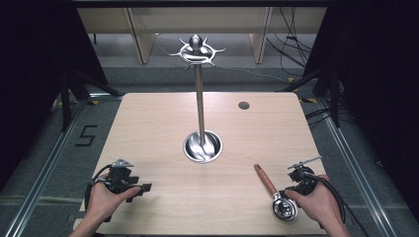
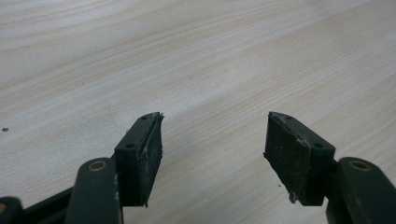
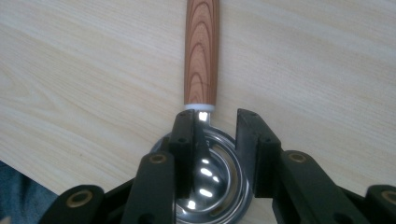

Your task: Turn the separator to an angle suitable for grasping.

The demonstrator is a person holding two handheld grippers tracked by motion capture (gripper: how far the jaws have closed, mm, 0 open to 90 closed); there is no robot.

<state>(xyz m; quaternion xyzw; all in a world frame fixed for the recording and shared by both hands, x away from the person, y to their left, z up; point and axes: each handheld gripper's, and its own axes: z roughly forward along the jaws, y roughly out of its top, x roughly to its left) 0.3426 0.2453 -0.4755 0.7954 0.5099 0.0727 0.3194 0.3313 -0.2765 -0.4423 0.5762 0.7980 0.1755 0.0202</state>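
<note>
Ladle bowel sits between right gripper jaws, seemingly ungripped.

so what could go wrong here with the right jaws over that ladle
The right gripper straddles the ladle at the slim metal neck above the bowl, jaws open with a gap on one side. Closing there may let it pivot or slip on polished steel. The ladle lies near the table edge, so a nudge might push it off.

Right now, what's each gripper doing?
Left gripper: open, holding nothing, above bare table.
Right gripper: open, jaws straddling the ladle neck, not clamped.
</note>
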